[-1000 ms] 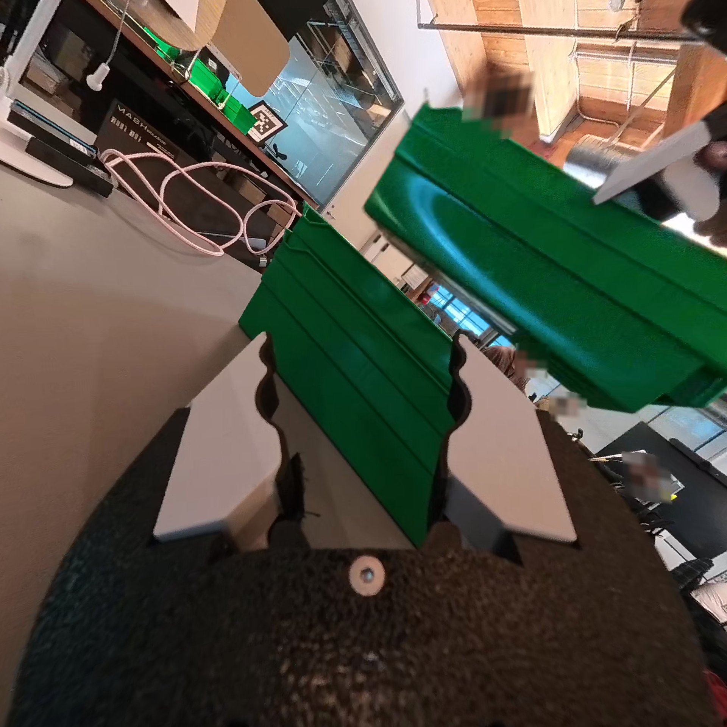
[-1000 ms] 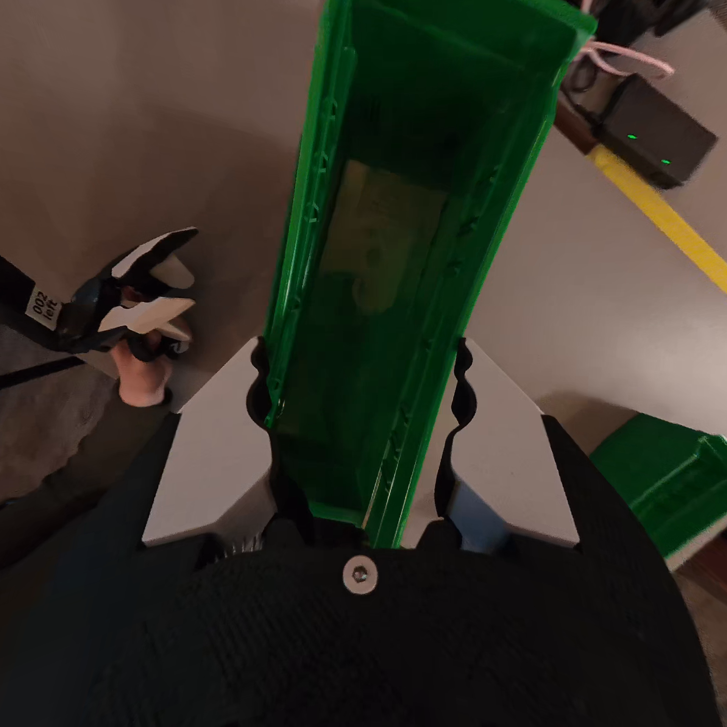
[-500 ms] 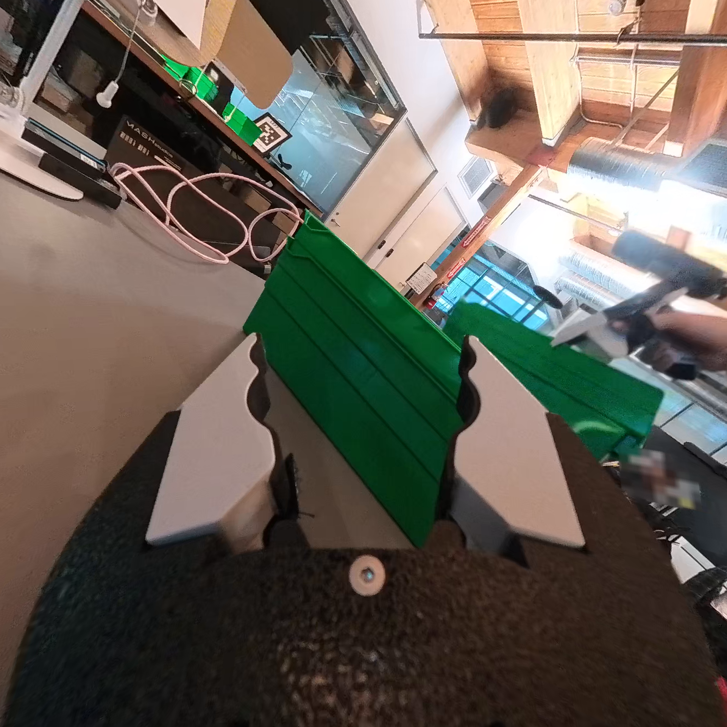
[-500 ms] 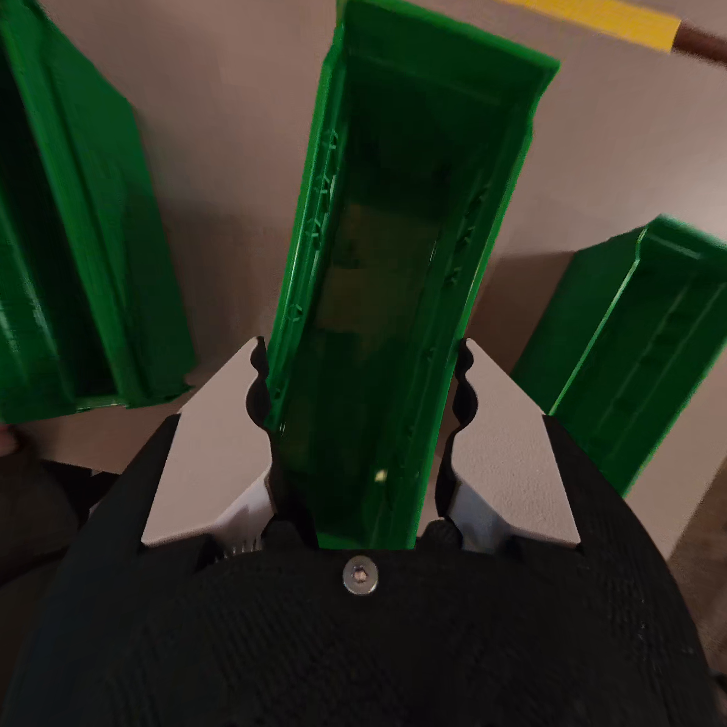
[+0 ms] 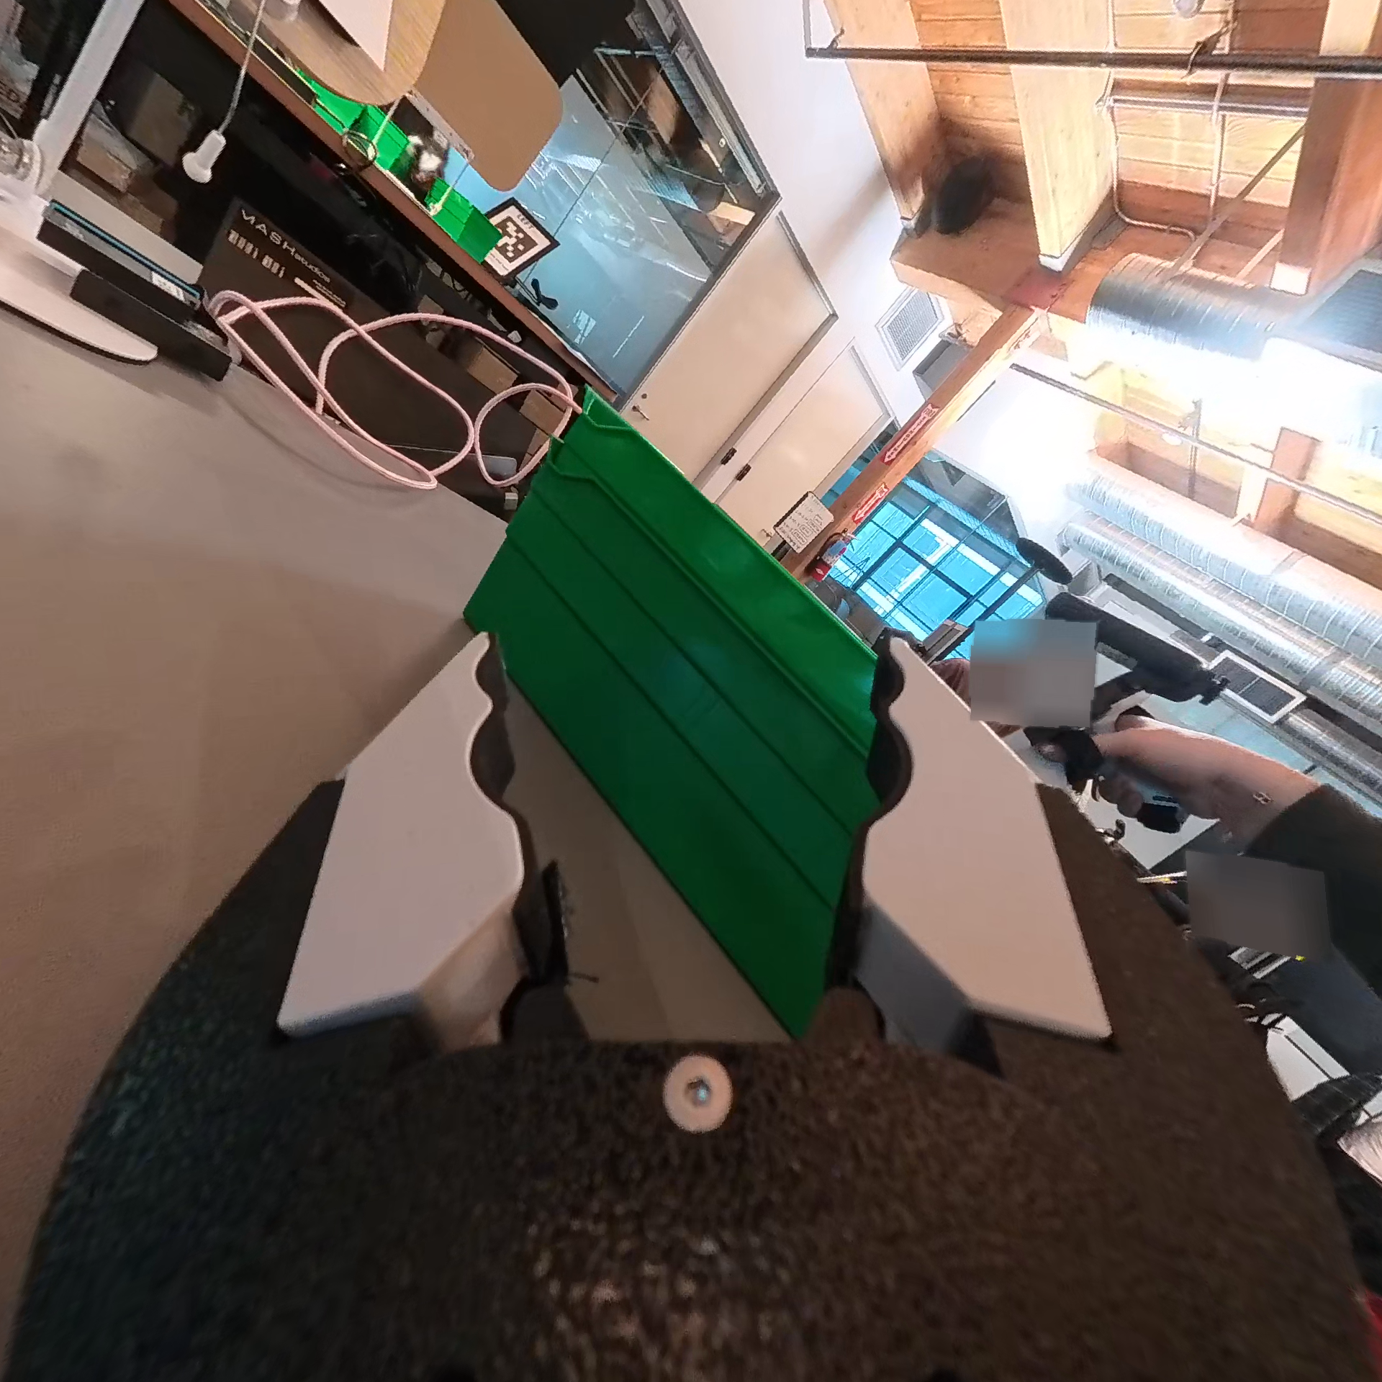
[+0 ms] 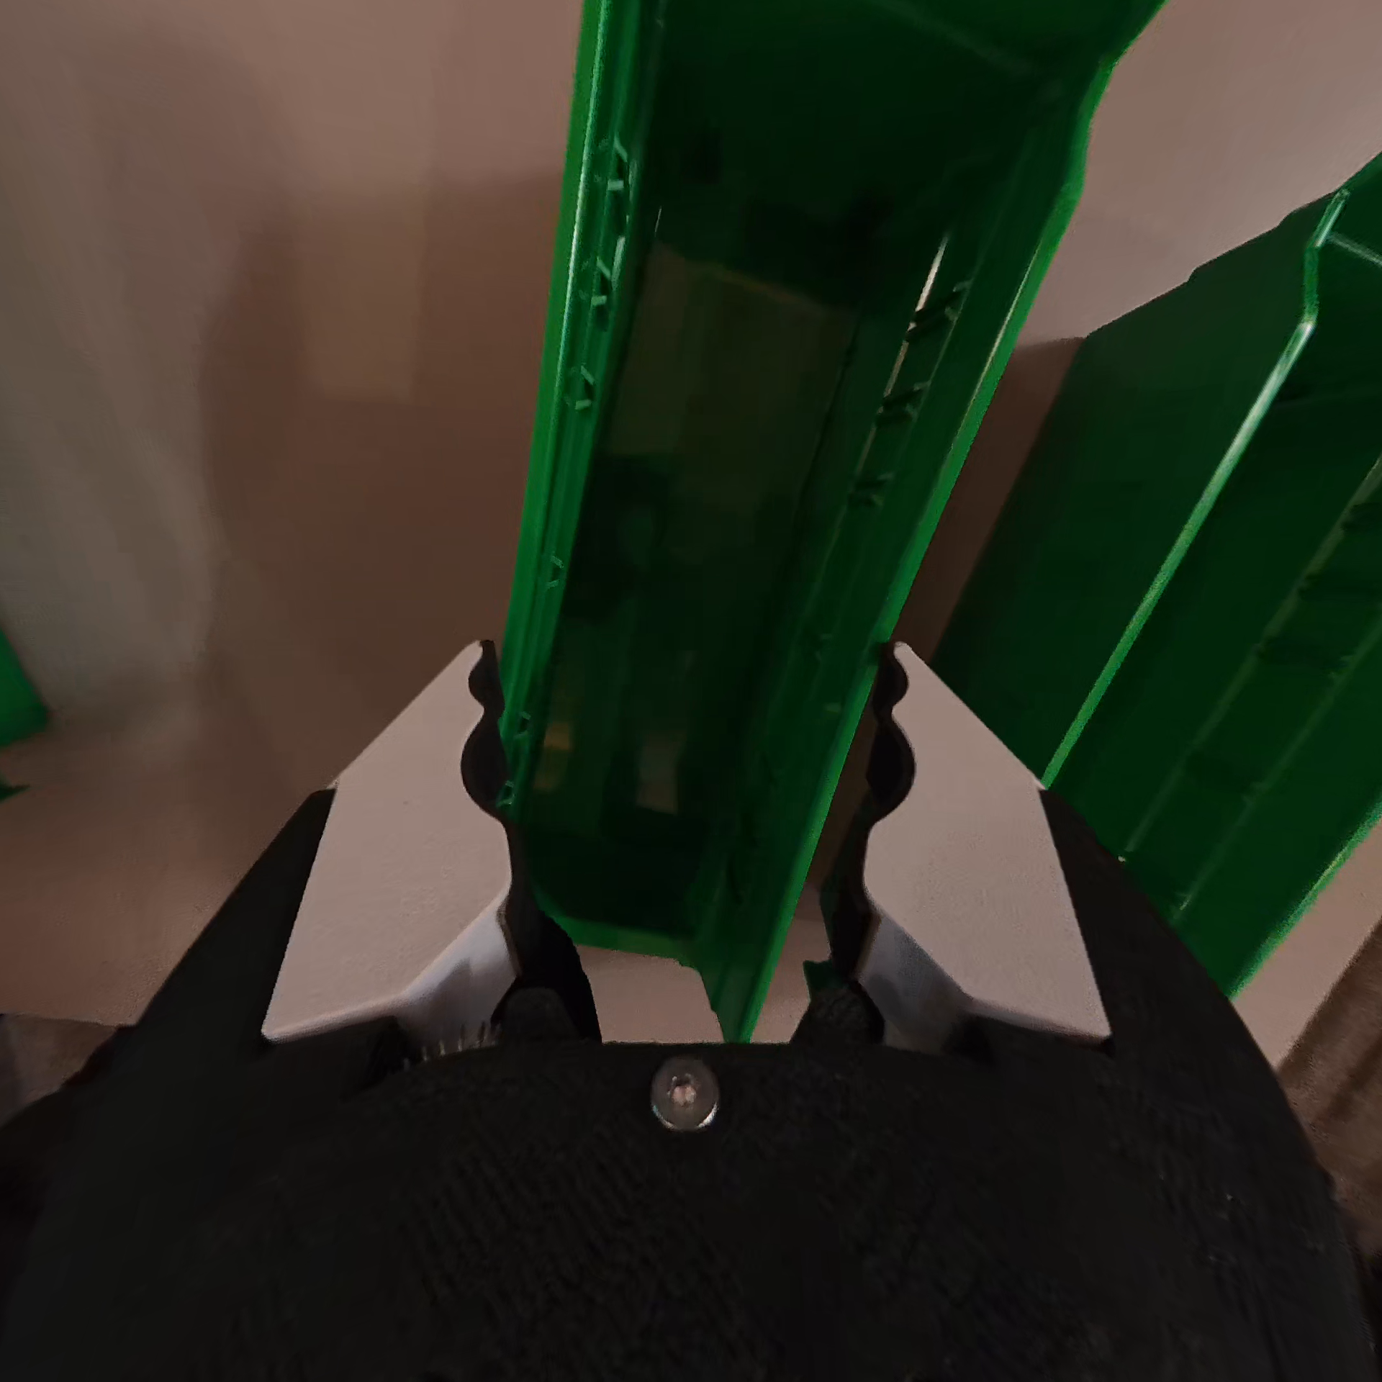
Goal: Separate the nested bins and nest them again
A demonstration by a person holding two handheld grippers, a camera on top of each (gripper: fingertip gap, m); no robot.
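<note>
In the left wrist view a green bin stands on the grey table, its ribbed side wall facing me. My left gripper is open around its near corner; the wall touches the right finger and bare table shows beside the left finger. My right gripper is open around the near end of a second green bin, seen from above; its left rim touches the left finger, with a gap at the right finger. A third green bin lies beside it on the right. The right gripper shows far off, held by a hand.
A pink cable loops at the table's far edge next to black boxes and a white stand base. A sliver of green shows at the left edge of the right wrist view. Bare table lies left of the middle bin.
My right gripper carried its bin down from the air to the table beside the third bin; the bin now sits a little farther out between the fingers. My left gripper has barely moved.
</note>
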